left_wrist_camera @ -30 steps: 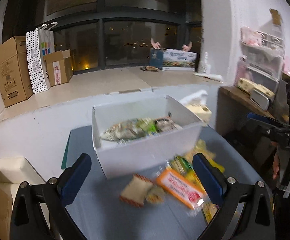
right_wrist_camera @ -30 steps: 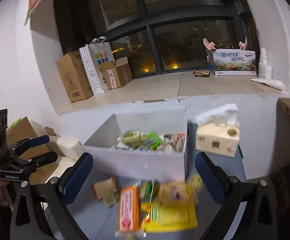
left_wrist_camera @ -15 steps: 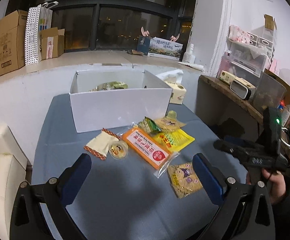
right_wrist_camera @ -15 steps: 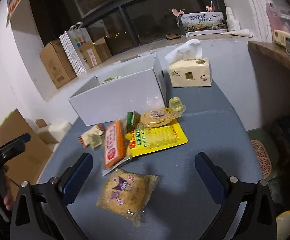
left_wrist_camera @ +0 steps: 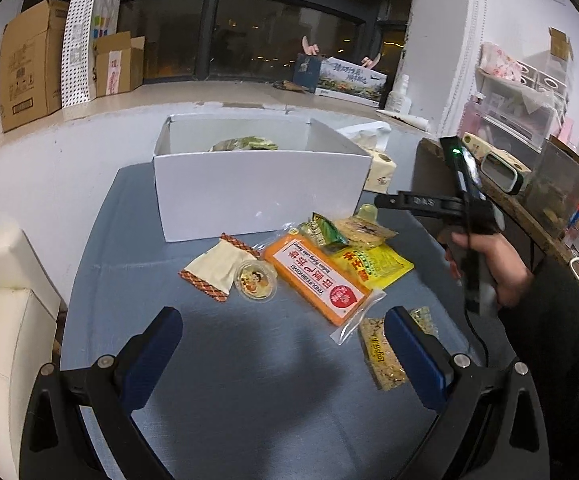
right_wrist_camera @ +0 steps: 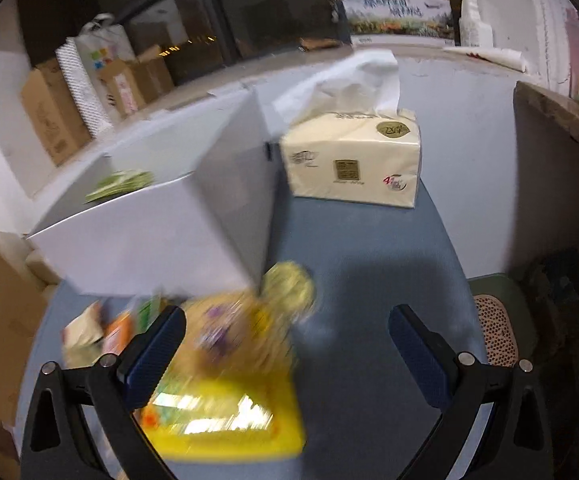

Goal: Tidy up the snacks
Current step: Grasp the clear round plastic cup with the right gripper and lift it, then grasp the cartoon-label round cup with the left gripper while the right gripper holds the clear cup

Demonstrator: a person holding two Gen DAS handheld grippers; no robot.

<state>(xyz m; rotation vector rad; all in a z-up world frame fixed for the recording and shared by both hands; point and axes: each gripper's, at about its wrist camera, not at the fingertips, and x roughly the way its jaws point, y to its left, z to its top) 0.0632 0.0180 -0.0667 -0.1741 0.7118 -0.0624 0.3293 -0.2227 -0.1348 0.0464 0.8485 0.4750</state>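
A white box (left_wrist_camera: 257,184) stands on the blue table (left_wrist_camera: 249,380) with snacks inside. In front of it lie loose snacks: an orange packet (left_wrist_camera: 317,280), a yellow packet (left_wrist_camera: 373,264), a green packet (left_wrist_camera: 323,232), a cream wrapper (left_wrist_camera: 217,268), a small round cup (left_wrist_camera: 255,280) and a grain bar (left_wrist_camera: 381,354). My left gripper (left_wrist_camera: 285,348) is open and empty, above the table's near part. My right gripper (right_wrist_camera: 289,344) is open and empty, low over the blurred yellow packet (right_wrist_camera: 225,412) by the box corner (right_wrist_camera: 193,236). It also shows in the left wrist view (left_wrist_camera: 385,200).
A tissue pack (right_wrist_camera: 353,164) stands right of the box. A wooden shelf (left_wrist_camera: 501,196) with clutter runs along the right. Cardboard boxes (left_wrist_camera: 29,68) sit on the window ledge. A white seat (left_wrist_camera: 5,308) is left of the table.
The right gripper has moved forward and down, close to the snacks at the box's corner; its view is blurred. The left gripper has moved slightly closer to the snacks.
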